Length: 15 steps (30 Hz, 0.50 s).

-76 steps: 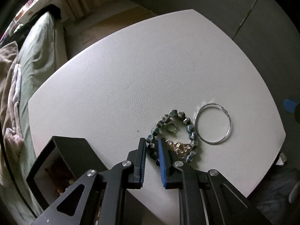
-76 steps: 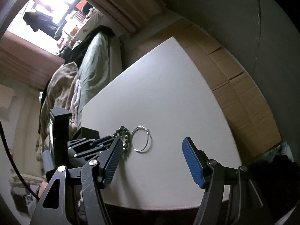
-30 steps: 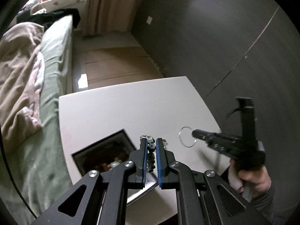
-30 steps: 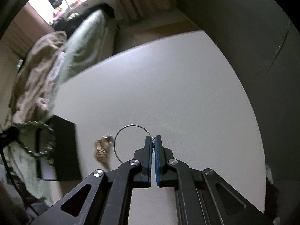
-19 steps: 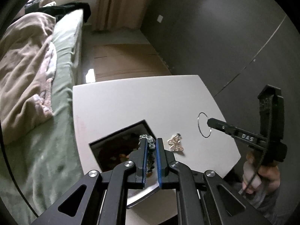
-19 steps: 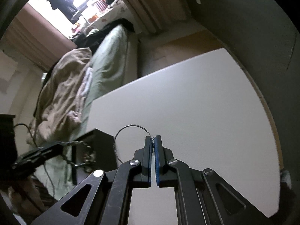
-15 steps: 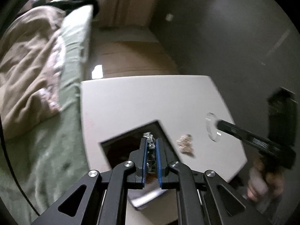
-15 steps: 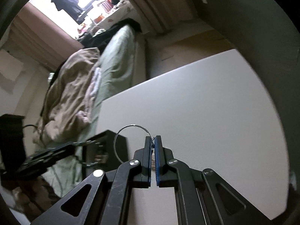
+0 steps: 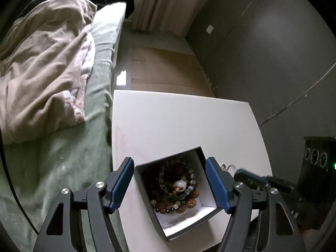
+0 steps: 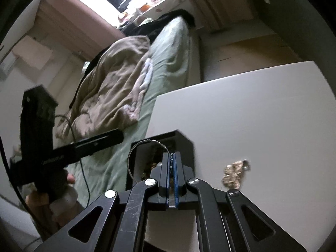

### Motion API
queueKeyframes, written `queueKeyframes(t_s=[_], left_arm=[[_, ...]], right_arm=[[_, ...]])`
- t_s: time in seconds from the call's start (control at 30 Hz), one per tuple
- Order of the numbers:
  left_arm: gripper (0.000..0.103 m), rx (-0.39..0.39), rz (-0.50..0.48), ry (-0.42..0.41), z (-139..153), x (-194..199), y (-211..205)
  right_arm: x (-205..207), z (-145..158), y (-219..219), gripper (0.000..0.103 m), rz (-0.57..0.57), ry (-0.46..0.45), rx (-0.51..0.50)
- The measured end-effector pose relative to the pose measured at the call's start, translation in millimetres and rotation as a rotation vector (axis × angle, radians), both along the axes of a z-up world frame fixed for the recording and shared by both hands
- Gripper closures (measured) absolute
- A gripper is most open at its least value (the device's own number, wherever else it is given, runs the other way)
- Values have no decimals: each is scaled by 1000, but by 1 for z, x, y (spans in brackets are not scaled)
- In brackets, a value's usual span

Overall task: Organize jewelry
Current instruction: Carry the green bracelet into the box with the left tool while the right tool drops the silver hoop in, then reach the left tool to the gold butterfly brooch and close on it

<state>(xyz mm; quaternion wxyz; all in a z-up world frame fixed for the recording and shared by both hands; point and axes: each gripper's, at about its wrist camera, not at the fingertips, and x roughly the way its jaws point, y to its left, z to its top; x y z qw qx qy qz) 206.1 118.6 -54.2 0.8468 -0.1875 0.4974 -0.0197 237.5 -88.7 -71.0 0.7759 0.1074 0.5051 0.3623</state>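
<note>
My left gripper [image 9: 169, 160] hovers over an open black box [image 9: 158, 218]. Its jaws are opening, with nothing pressed between them. The green-grey beaded bracelet [image 9: 190, 175] lies in the box on top of several other bead strands. My right gripper [image 10: 172, 155] is shut on a thin silver hoop [image 10: 134, 149], which hangs at the box's [image 10: 185, 147] near side. A gold chain piece [image 10: 234, 175] lies on the white table [image 10: 262, 115], to the right of the box. In the right wrist view the left gripper [image 10: 98, 141] shows side-on, held by a hand [image 10: 70, 178].
The box stands near the table's [image 9: 178, 121] front left corner. A bed with a green sheet [image 9: 63, 168] and a beige blanket [image 9: 42, 73] runs along the table's left side. Dark wall panels [image 9: 273, 52] stand to the right. Floor [image 9: 163, 67] lies beyond the table.
The left gripper has gone from shut on the beaded bracelet to open, and the bracelet now lies in the box. The right gripper has carried the hoop leftward to the box.
</note>
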Motion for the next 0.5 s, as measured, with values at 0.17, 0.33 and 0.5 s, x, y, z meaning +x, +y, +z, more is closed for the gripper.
queueKeyframes(t_s=[0.17, 0.33, 0.5], left_arm=[[32, -2, -2, -4, 1, 1, -2], [32, 0, -12, -3, -1, 2, -6], [32, 5, -45, -5, -2, 3, -21]], right_arm=[[-3, -14, 19, 87, 76, 61, -47], [4, -12, -5, 38, -13, 46, -54], [10, -4, -36, 38, -102, 28, -53]])
